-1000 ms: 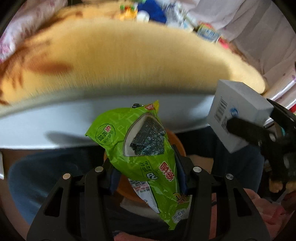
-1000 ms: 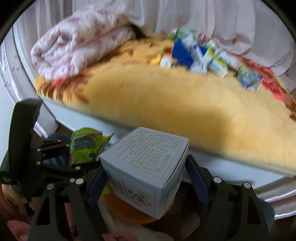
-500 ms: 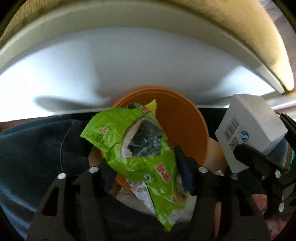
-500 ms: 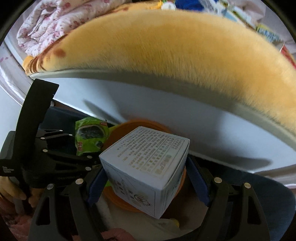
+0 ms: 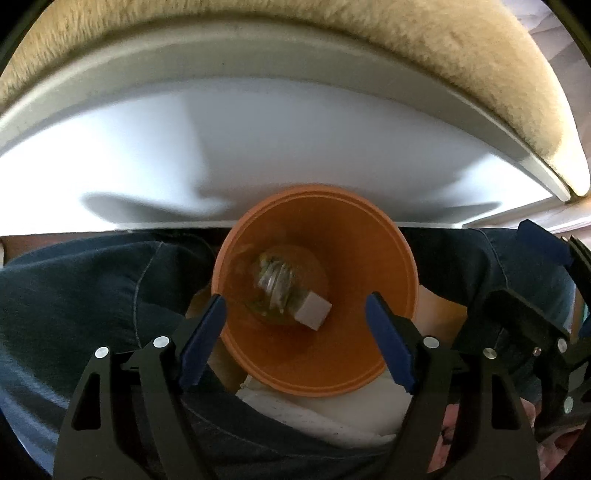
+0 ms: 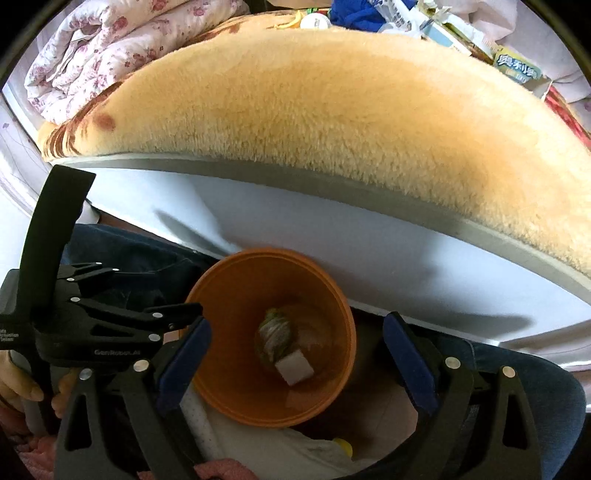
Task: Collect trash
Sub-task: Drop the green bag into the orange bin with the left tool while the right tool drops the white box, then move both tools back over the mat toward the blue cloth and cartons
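An orange bin (image 5: 388, 266) stands on the floor between the person's legs, against the bed's white side; it also shows in the right wrist view (image 6: 229, 295). At its bottom lie the green snack wrapper (image 5: 275, 286) (image 6: 275, 334) and the white box (image 5: 313, 314) (image 6: 294, 367). My left gripper (image 5: 295, 332) is open and empty above the bin's mouth. My right gripper (image 6: 295, 354) is open and empty above the bin too, beside the left one (image 6: 110, 317).
A tan fleece blanket (image 6: 314, 122) covers the bed above the white bed side (image 5: 258, 140). A flowered quilt (image 6: 99, 48) lies at the far left. Several cartons and wrappers (image 6: 413, 18) lie at the bed's far side. Denim-clad legs (image 5: 81, 295) flank the bin.
Both grippers have opened. The green wrapper and the white box have dropped from them into the orange bin. Both cameras have tilted further down over the bin.
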Motion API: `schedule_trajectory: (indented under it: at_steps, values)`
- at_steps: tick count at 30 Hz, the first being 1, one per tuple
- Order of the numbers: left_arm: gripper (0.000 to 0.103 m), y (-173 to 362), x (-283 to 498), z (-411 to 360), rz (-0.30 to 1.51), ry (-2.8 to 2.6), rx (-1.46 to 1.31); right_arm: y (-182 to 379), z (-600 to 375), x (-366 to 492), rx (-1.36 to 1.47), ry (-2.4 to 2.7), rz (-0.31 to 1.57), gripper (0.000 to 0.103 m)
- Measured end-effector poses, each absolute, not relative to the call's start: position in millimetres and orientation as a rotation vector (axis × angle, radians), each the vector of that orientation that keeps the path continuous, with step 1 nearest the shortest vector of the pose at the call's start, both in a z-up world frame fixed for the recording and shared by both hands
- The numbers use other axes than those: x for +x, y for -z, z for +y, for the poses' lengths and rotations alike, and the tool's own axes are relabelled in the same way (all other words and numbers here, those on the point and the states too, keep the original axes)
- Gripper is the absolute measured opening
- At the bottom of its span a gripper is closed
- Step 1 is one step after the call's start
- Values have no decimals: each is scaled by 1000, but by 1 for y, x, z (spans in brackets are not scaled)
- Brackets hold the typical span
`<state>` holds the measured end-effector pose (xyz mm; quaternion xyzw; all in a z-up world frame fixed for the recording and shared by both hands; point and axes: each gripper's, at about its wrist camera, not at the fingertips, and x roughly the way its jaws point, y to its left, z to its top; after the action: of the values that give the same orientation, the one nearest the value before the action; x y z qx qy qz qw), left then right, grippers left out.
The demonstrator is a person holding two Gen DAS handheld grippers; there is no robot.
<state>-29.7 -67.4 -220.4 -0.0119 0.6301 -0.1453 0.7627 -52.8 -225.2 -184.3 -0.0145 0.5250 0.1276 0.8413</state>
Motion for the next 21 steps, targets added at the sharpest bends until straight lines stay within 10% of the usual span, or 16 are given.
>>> schedule_trajectory:
  at_steps: [21]
  values:
    - [88, 77, -44, -45, 891, 275, 38, 75, -245, -61, -11, -255, 784, 98]
